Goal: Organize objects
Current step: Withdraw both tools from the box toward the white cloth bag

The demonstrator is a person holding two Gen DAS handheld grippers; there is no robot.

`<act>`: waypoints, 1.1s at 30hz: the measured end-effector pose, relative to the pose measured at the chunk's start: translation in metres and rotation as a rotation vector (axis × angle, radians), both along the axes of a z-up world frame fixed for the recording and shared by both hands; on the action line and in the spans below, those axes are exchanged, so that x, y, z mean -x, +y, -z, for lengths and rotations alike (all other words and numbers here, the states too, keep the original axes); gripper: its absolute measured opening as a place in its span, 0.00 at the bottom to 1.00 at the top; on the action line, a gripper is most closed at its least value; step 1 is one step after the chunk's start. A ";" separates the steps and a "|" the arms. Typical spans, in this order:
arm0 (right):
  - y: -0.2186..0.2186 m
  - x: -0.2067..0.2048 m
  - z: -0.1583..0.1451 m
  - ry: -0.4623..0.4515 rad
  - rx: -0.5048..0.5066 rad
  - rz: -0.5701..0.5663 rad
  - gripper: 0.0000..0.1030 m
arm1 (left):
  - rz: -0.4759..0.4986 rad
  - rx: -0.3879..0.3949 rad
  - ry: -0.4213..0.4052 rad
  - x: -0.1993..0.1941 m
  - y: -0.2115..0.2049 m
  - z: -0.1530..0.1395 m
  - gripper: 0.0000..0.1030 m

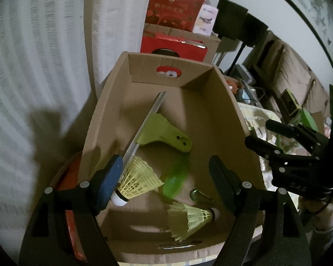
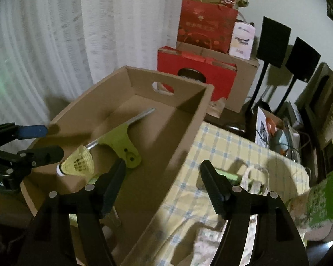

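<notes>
The left claw point(image 1: 164, 184) is hanging nearest the lens, jaws standing wide and gripping nothing, over the open cardboard box point(image 1: 228, 102). The right claw point(image 2: 163, 187) is likewise gaping and empty, straddling the box's near wall with one finger inside and the other over the checked cloth point(image 2: 222, 146) on the desk.

Inside the box two yellow shuttlecocks are lying: one point(image 1: 137, 180) just beside the left claw's blue-padded finger, the other point(image 1: 188, 219) nearer the front wall. They are looking very light, with thin plastic skirts that would crumple under a hard squeeze; the white cork end is probably the safer place to pinch. A green-handled squeegee point(image 1: 164, 130) is resting diagonally across the floor, stiff and easy to take by its broad handle. A green blur point(image 1: 175, 179) is showing mid-box, too smeared to identify, and a small green carabiner-like clip point(image 1: 199, 196) is lying beside it, probably slippery.

On the cloth, a clear-handled bag point(image 2: 255, 177) is sitting well apart from the box; what it holds I cannot tell.
</notes>
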State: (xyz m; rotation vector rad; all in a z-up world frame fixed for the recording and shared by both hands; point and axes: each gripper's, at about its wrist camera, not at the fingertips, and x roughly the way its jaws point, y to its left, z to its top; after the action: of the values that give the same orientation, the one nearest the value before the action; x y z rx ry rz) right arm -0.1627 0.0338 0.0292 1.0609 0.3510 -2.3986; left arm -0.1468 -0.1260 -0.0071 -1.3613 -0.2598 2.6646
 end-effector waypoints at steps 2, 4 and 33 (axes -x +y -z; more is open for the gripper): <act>0.005 -0.003 -0.001 0.001 0.003 0.011 0.70 | -0.003 0.005 0.008 -0.003 0.003 -0.001 0.75; 0.011 -0.006 -0.003 0.008 0.003 0.028 0.71 | -0.004 0.009 0.014 -0.006 0.006 -0.001 0.75; 0.106 -0.044 -0.012 0.007 0.072 0.176 0.99 | 0.095 0.017 0.059 -0.037 0.081 -0.016 1.00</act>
State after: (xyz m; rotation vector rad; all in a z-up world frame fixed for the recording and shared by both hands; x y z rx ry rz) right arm -0.1187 0.1394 0.0416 1.0912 0.1776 -2.5497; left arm -0.1097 -0.0454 0.0087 -1.2647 -0.1620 2.6297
